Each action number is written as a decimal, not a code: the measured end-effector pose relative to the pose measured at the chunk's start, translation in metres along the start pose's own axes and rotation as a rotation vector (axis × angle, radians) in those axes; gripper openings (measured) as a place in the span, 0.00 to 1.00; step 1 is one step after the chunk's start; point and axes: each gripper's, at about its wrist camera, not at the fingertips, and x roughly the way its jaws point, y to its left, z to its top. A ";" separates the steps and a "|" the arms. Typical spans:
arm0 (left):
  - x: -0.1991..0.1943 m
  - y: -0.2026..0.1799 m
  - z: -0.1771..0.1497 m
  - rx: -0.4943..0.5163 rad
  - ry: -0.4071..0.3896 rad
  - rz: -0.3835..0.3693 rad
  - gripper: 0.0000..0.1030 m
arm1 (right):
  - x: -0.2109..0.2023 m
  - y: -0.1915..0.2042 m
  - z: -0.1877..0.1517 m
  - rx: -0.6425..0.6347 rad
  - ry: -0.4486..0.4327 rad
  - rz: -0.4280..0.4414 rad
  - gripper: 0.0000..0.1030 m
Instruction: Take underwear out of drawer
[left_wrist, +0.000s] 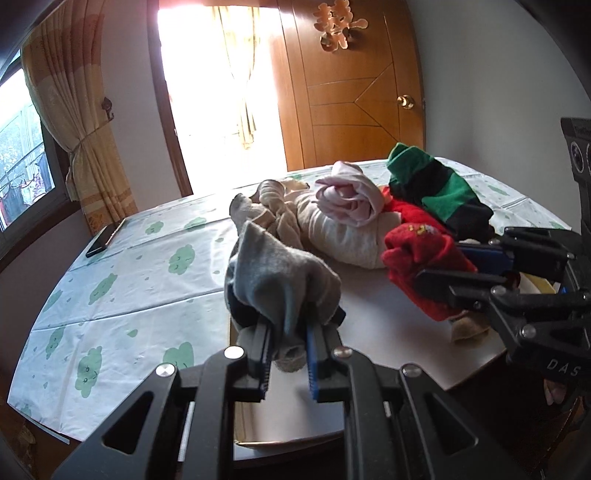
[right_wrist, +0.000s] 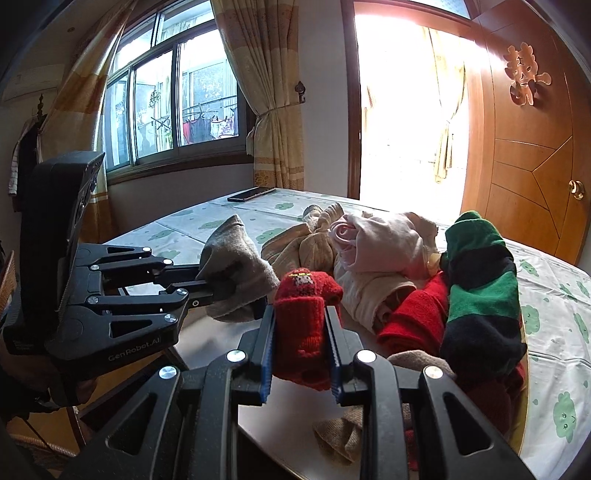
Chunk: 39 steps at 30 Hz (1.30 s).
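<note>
- Left claw (left_wrist: 288, 354) clamped on a soft grey knitted fabric piece (left_wrist: 280, 280), blue pads pressed tight against the cloth, the bundle lifted clear of the bed.
- Right claw (right_wrist: 299, 354) clamped on a small red knitted piece with a woven emblem near its top (right_wrist: 306, 306), held upright between the pads, just beside the grey piece.
- Landmark: heap of garments on the bed with the white sheet printed with green clouds (left_wrist: 110, 266).
- In that heap: a pale pink rolled cotton garment (left_wrist: 351, 199) at the top, beige and cream cloth (left_wrist: 332, 236) beneath it, a green-and-black striped knitted piece (left_wrist: 439, 188) on the far right side, more red knit (right_wrist: 410, 321) below the stripes.
- Both held pieces on the near side of the heap, above a pale flat panel (left_wrist: 388, 325) at the bed's edge; a black phone (left_wrist: 105, 240) well apart from the heap, near the window side.
- No drawer identifiable in either view; cannot tell whether the panel belongs to one.
- Step in hand, by judgement: carrying two removed pieces toward the heap.
- Next move likely calls for lowering both pieces beside the heap, parting the pads, checking that no loose knit snags on the teeth.
</note>
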 end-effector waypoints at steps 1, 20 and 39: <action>0.004 0.001 0.000 -0.001 0.011 -0.001 0.13 | 0.004 0.000 0.000 0.001 0.009 0.000 0.26; 0.012 -0.003 -0.005 -0.008 0.041 0.015 0.52 | 0.018 -0.002 -0.009 0.012 0.068 -0.039 0.50; -0.066 -0.023 -0.042 -0.116 -0.087 -0.030 0.66 | -0.086 0.015 -0.036 0.049 -0.106 -0.106 0.71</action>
